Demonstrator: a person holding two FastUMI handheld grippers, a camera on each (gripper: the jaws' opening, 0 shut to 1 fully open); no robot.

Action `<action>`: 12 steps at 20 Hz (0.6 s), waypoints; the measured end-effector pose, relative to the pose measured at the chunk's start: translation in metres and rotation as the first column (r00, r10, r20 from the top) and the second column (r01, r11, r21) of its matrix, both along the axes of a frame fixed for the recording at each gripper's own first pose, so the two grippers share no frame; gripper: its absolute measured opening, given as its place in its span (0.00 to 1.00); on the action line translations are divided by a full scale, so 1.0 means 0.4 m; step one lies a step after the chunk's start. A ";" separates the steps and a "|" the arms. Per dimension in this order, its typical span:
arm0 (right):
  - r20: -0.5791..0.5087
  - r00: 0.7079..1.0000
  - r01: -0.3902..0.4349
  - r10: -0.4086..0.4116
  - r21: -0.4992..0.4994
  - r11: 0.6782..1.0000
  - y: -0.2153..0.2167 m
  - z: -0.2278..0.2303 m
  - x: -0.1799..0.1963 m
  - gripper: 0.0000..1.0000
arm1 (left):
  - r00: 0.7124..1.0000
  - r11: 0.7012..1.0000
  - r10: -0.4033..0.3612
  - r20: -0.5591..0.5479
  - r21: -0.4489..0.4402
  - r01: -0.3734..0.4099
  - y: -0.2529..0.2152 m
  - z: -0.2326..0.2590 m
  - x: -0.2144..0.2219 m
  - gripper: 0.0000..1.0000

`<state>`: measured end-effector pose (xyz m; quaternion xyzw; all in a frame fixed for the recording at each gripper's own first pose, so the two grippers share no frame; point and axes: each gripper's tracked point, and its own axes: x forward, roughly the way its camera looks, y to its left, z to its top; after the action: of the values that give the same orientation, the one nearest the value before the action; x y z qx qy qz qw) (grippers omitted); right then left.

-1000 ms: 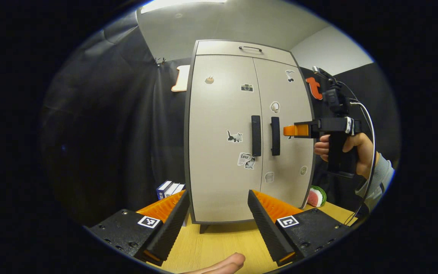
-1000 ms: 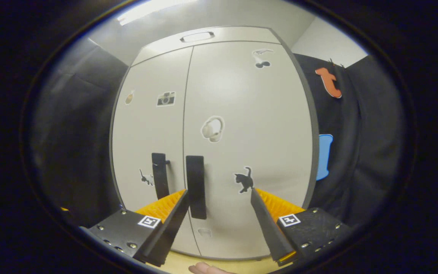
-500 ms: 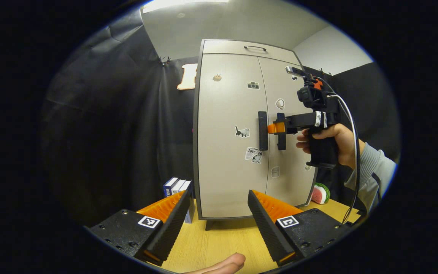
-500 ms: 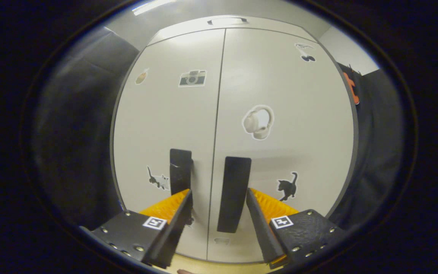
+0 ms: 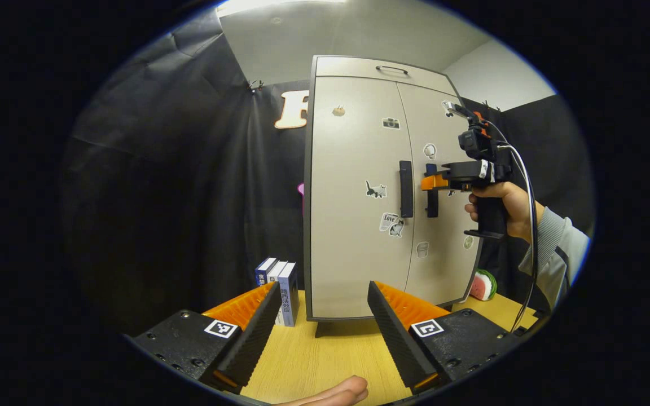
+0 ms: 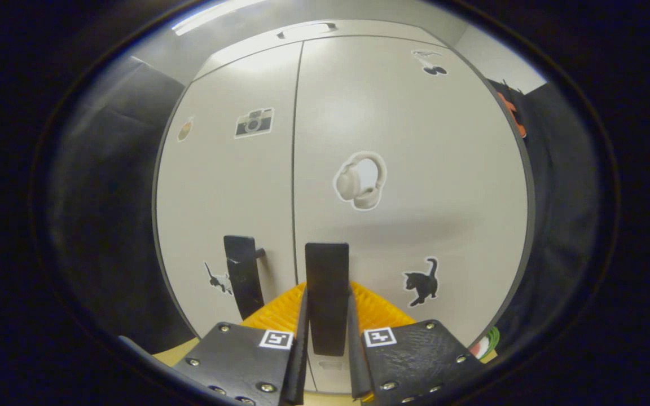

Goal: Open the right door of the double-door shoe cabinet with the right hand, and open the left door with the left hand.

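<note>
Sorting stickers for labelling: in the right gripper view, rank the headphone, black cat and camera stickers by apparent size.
1. headphone sticker
2. black cat sticker and camera sticker: look alike, so unranked; fisheye distortion adds doubt.

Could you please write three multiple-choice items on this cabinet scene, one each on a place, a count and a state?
1. Where do the books stand?
A. left of the cabinet on the table
B. on top of the cabinet
C. inside the cabinet

2. How many vertical black handles are on the doors?
A. one
B. two
C. four

3. What is the right gripper doing?
A. hanging open, far from the doors
B. closed on the right door handle
C. closed on the left door handle

Answers: 1 A, the left gripper view shows them upright beside the cabinet's left side. 2 B, one handle per door. 3 B, both fingers press that handle's sides in the right gripper view, while the left gripper is open.
</note>
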<state>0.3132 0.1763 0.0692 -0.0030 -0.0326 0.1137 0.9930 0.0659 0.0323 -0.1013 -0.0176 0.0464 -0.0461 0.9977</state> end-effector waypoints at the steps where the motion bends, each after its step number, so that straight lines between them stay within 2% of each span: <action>1: 0.001 1.000 0.008 -0.008 -0.007 1.000 0.000 0.002 0.004 0.31 | 1.000 1.000 0.005 0.001 -0.004 -0.005 0.007 0.002 -0.002 0.96; 5: -0.027 0.999 0.043 -0.044 -0.002 0.999 -0.001 -0.003 0.014 0.31 | 1.000 0.999 0.031 -0.001 -0.005 -0.031 0.024 0.004 -0.004 0.96; 6: -0.024 0.998 0.057 -0.058 -0.019 0.998 -0.004 -0.001 0.007 0.26 | 0.999 0.999 0.038 -0.003 -0.005 -0.038 0.026 0.004 -0.004 0.96; 7: -0.033 0.997 0.067 -0.067 -0.023 0.998 -0.002 -0.015 0.028 0.26 | 0.999 0.999 0.043 -0.004 -0.006 -0.043 0.027 0.005 -0.006 0.96; 8: -0.035 0.997 0.061 -0.061 -0.025 0.998 -0.005 -0.004 0.001 0.17 | 0.999 0.999 0.046 -0.004 -0.006 -0.046 0.029 0.005 -0.009 0.96; 12: -0.052 0.996 0.072 -0.073 -0.018 0.997 -0.007 -0.010 0.001 0.18 | 0.998 0.998 0.060 -0.010 0.015 -0.060 0.035 0.007 -0.039 0.96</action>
<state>0.3137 0.1733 0.0653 -0.0093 -0.0053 0.0781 0.9969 0.0501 0.0464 -0.0986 -0.0121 0.0513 -0.0156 0.9985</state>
